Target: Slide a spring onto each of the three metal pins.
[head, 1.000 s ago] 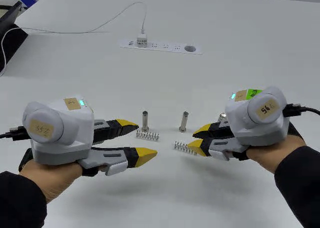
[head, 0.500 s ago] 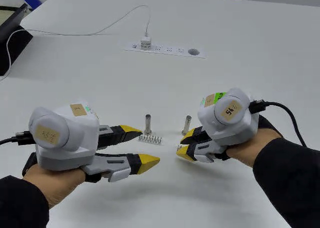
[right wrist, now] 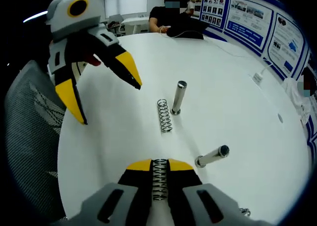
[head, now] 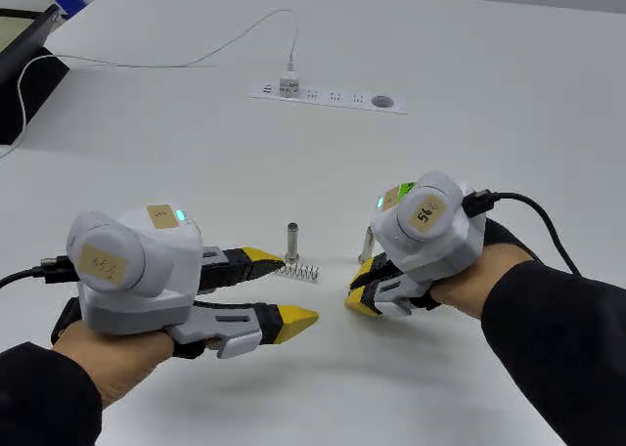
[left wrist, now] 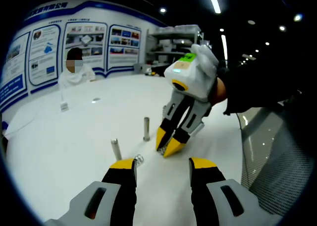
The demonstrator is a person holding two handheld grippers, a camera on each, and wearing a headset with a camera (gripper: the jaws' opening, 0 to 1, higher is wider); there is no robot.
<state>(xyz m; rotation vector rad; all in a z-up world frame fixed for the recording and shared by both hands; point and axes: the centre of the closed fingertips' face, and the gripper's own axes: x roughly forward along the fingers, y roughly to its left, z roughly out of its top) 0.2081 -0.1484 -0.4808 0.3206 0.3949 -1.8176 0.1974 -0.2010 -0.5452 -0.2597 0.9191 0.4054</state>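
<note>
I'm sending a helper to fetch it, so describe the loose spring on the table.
On the white table, find the upright metal pin nearer the left tongs. The loose spring lies flat beside that pin's base. Unlike the other spring, clamped in the right tongs, nothing holds it.
</note>
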